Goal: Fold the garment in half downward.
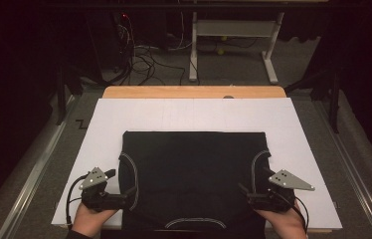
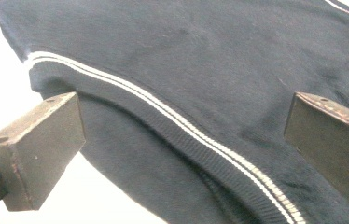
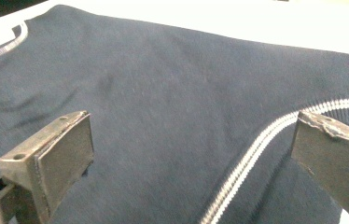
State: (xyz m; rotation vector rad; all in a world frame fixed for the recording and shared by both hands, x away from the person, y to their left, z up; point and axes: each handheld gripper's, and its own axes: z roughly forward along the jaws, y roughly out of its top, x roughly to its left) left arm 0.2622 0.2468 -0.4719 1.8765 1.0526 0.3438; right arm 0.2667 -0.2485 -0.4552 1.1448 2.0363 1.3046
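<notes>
A dark knit garment [image 1: 194,169] with white-striped trim lies flat on a white sheet [image 1: 189,112], its neckline at the near edge. My left gripper [image 1: 124,200] rests at the garment's left armhole, jaws wide apart. In the left gripper view the gripper [image 2: 186,144] is open over the striped armhole trim [image 2: 163,112], pads not pressing the cloth [image 2: 219,56]. My right gripper [image 1: 246,196] sits at the right armhole. In the right gripper view it [image 3: 191,158] stands open above the fabric [image 3: 163,84], with the striped trim [image 3: 256,140] running between the jaws.
The white sheet covers a wooden tabletop [image 1: 194,92]. Metal rails [image 1: 35,169] run along both sides of the table. Beyond it, a white desk frame [image 1: 233,30] and loose cables [image 1: 144,59] sit on the grey floor. Bare sheet surrounds the garment.
</notes>
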